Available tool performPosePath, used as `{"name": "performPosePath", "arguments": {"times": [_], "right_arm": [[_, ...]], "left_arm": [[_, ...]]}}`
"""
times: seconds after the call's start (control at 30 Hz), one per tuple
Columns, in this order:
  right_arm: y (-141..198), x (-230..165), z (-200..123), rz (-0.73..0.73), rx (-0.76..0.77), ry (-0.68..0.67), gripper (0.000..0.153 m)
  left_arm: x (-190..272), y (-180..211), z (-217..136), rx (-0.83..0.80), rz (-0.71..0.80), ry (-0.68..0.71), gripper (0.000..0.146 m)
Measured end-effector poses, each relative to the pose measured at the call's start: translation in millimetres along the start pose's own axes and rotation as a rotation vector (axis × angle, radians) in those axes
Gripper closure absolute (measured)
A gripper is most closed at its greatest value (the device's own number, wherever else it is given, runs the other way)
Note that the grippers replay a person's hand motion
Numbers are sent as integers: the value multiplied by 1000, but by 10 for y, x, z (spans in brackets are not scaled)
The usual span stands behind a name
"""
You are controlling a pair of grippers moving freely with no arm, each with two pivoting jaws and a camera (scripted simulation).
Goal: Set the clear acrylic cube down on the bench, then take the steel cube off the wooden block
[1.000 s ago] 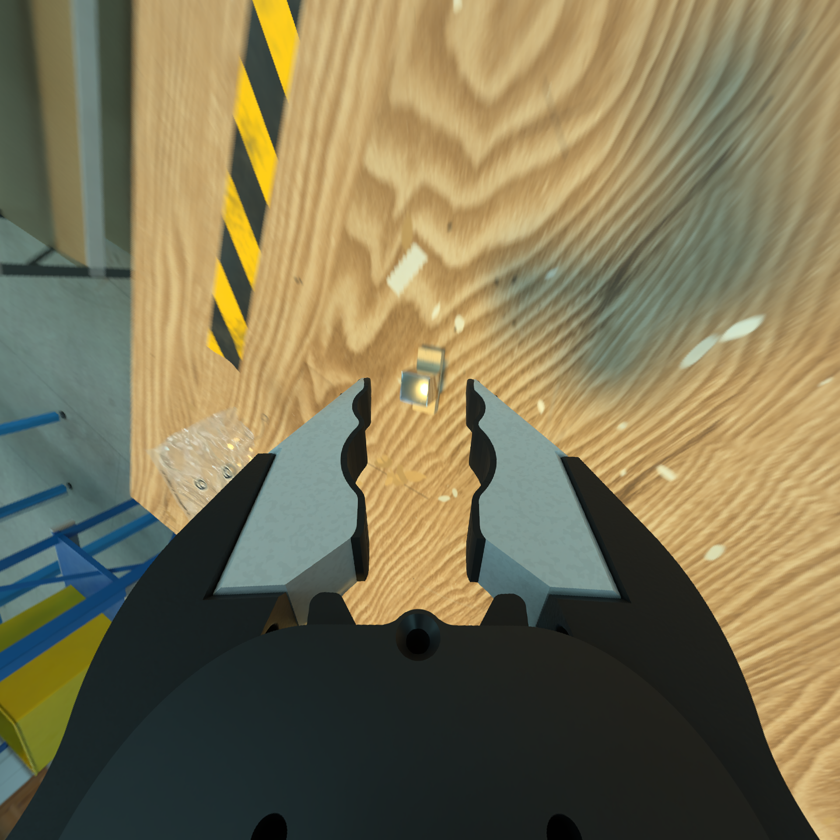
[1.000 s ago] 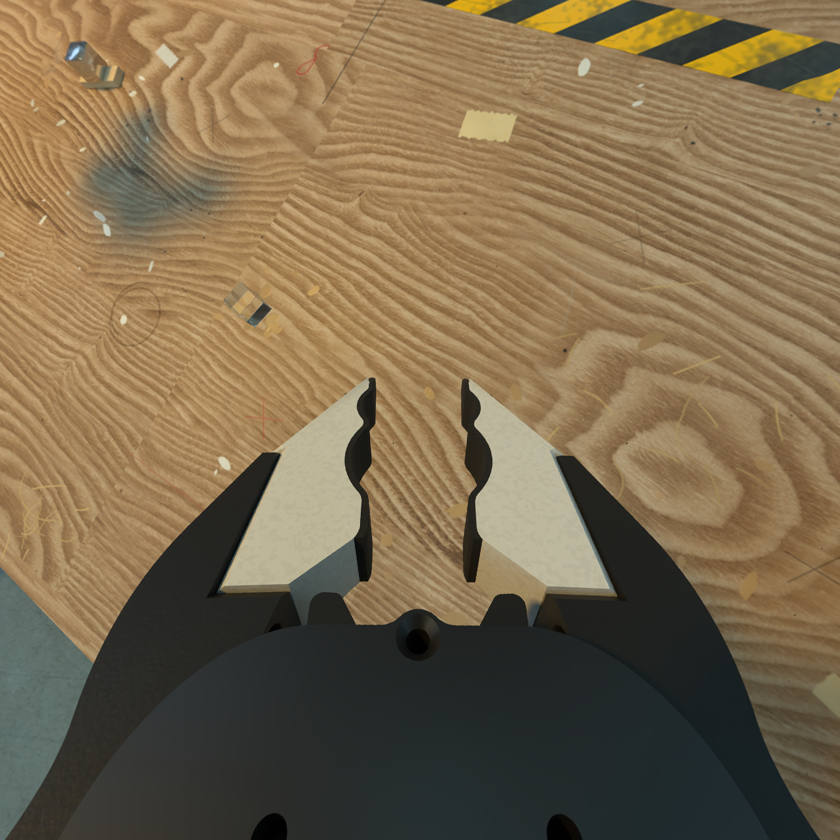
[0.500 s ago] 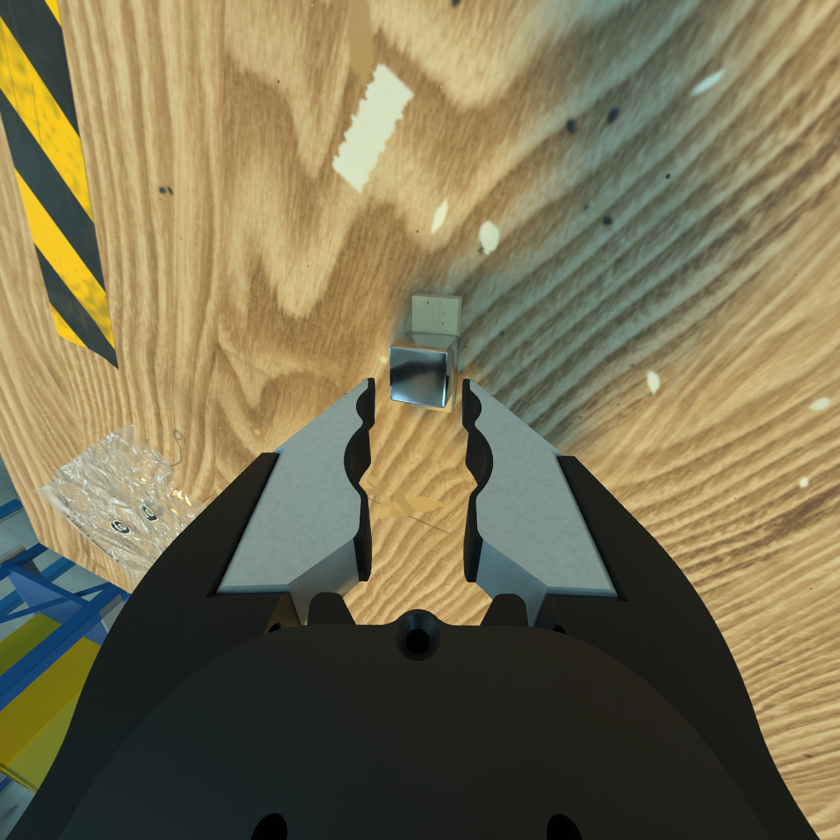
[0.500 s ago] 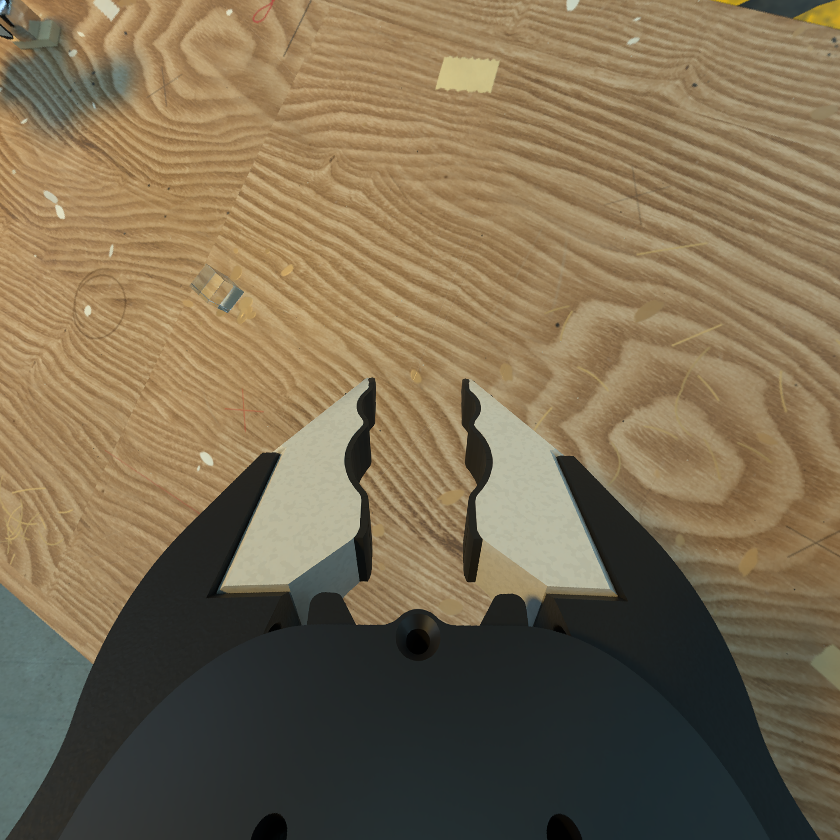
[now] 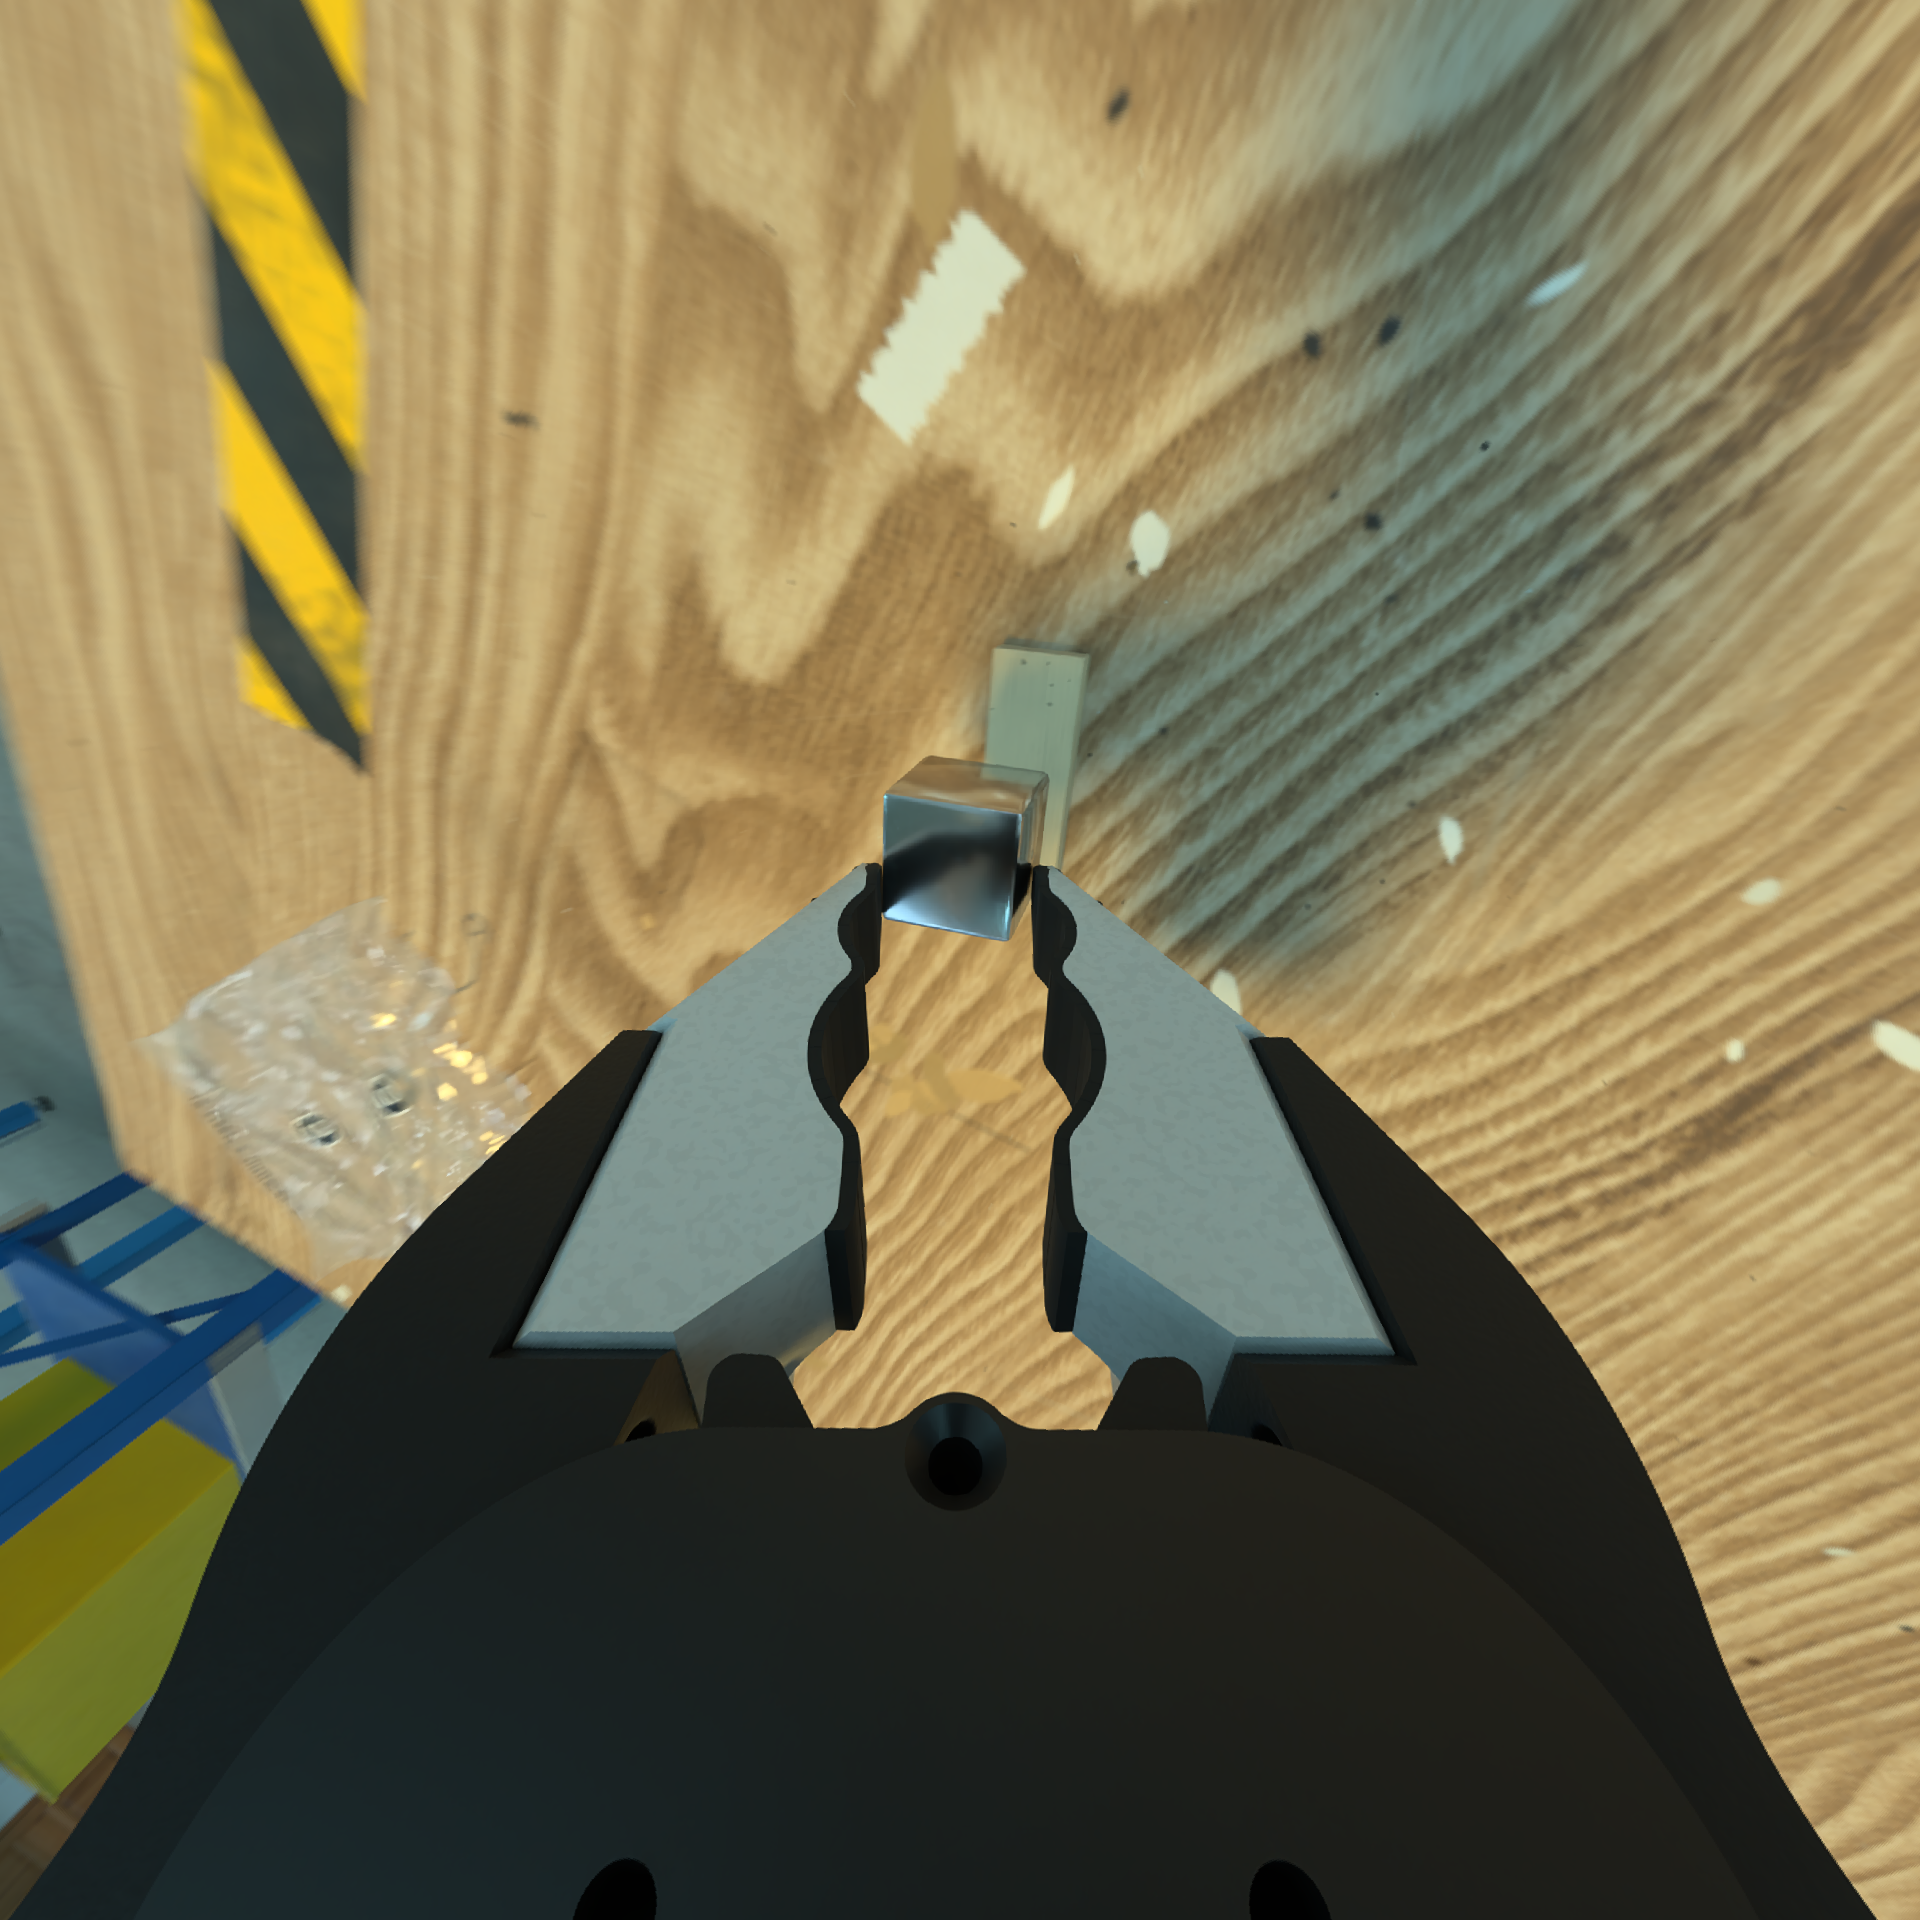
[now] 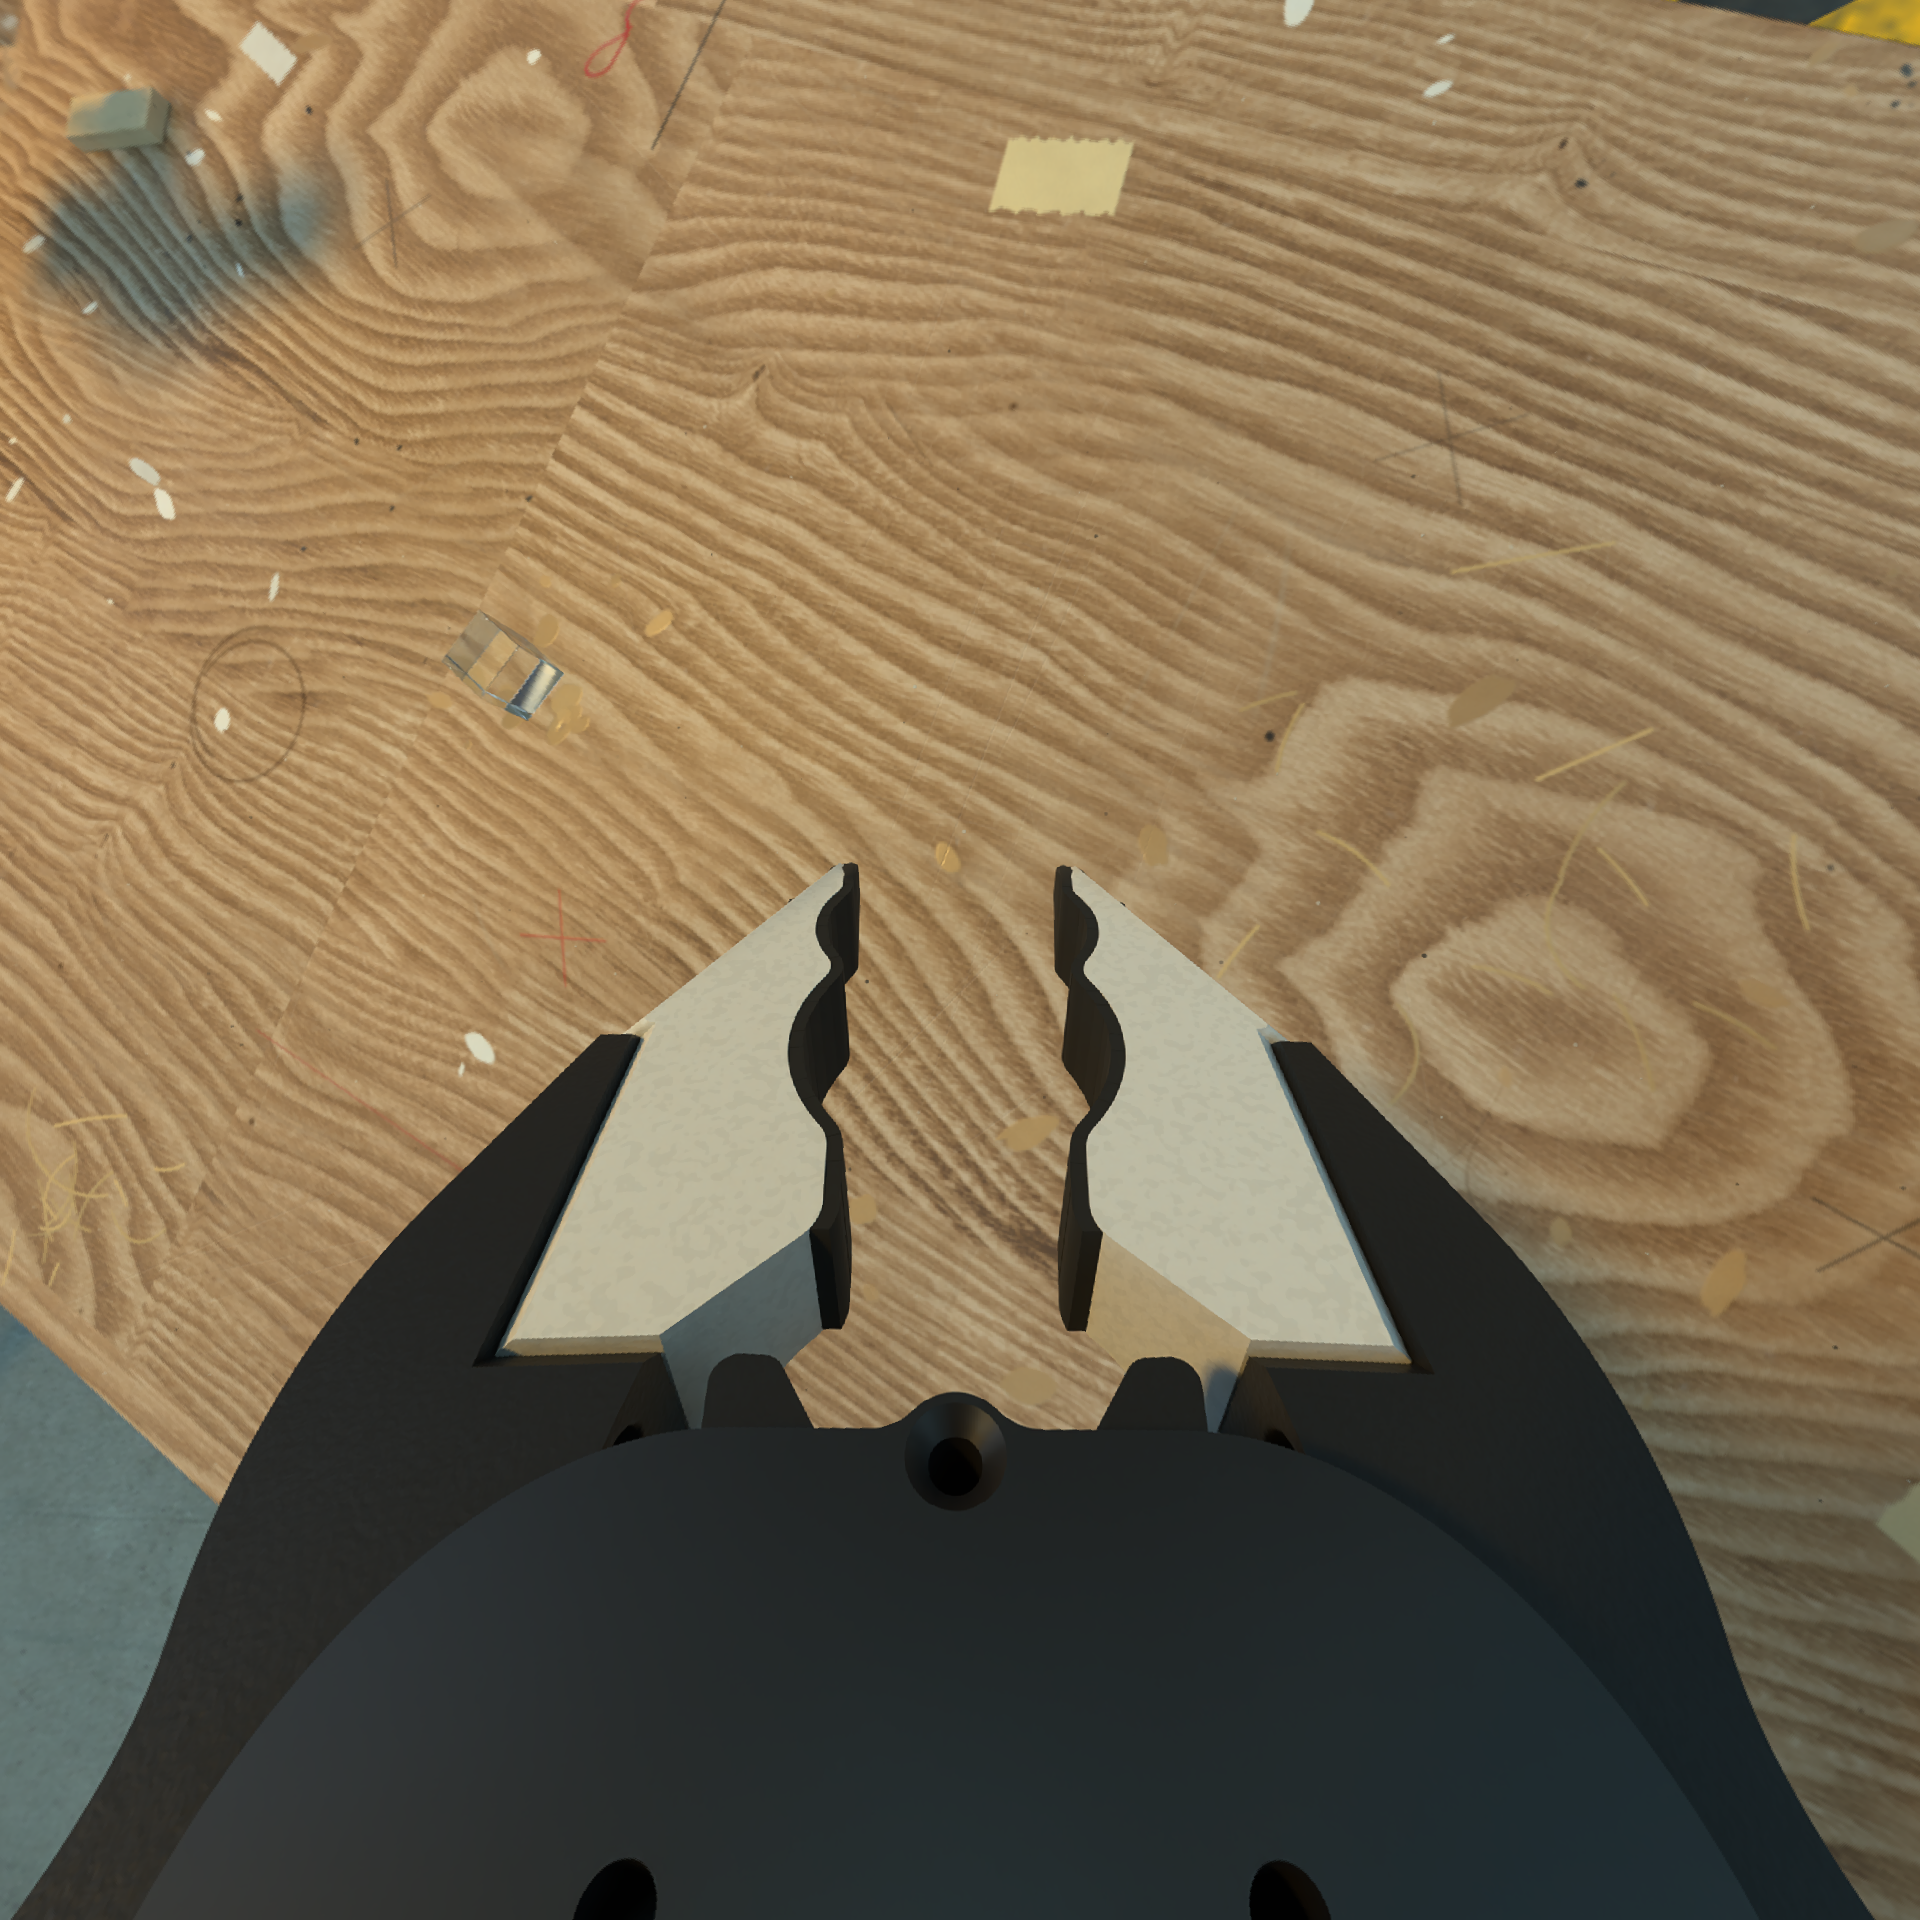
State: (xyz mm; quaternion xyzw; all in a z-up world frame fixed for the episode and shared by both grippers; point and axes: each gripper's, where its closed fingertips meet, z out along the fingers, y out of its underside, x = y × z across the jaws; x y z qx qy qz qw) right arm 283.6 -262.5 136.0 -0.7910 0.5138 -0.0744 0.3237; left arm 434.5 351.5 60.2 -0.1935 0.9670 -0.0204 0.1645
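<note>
Our left gripper has its two tips on either side of the steel cube, jaws spread with the tips at or nearly at the cube's flanks; we cannot tell whether they are pressing yet, so we treat the cube as not gripped. In this view the cube appears in front of the pale wooden block, and we cannot confirm from here that it rests on it. In the right wrist view the block shows far off at the top left with nothing visible on it. The clear acrylic cube lies on the bench, apart from both grippers, so we judge the first part of the task done. Our right gripper hangs with jaws apart over bare wood, holding nothing.

To do this step well, we would push a little further so the cube sits deeper than the extreme tips, since polished steel caught only at the tips may slip. We would close squarely on the two flat faces, then lift straight off without dragging the block. The crumpled plastic bag near the bench edge is well clear
</note>
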Motion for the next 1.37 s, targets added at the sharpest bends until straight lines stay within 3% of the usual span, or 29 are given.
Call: {"name": "performPosePath", "arguments": {"times": [0.1, 0.2, 0.3, 0.37, 0.5, 0.67, 1.0, 1.37], "right_arm": [[-12, -8, -33, -1, 13, -3, 115], [-40, -52, -57, -17, 22, -5, 115], [-68, -116, -74, -41, 29, -11, 115], [-75, -151, -86, -54, 31, -15, 115], [-64, -200, -123, -73, 34, -21, 115], [-66, -219, -185, -81, 54, -30, 116], [-38, -180, -254, -72, 75, -48, 116], [-31, -173, -245, -72, 68, -51, 115]], "left_arm": [[-86, -179, -502, 72, -1, -73, 117], [40, -701, -1162, 224, 0, -99, 118], [619, -1424, -1652, 360, 103, -25, 118], [1173, -1890, -1794, 434, 230, 34, 118], [2096, -2509, -1580, 423, 400, 112, 118], [2689, -2896, -1031, 308, 499, 136, 118], [2880, -3136, -568, 194, 546, 160, 118], [2938, -3126, -495, 171, 551, 216, 118]]}}
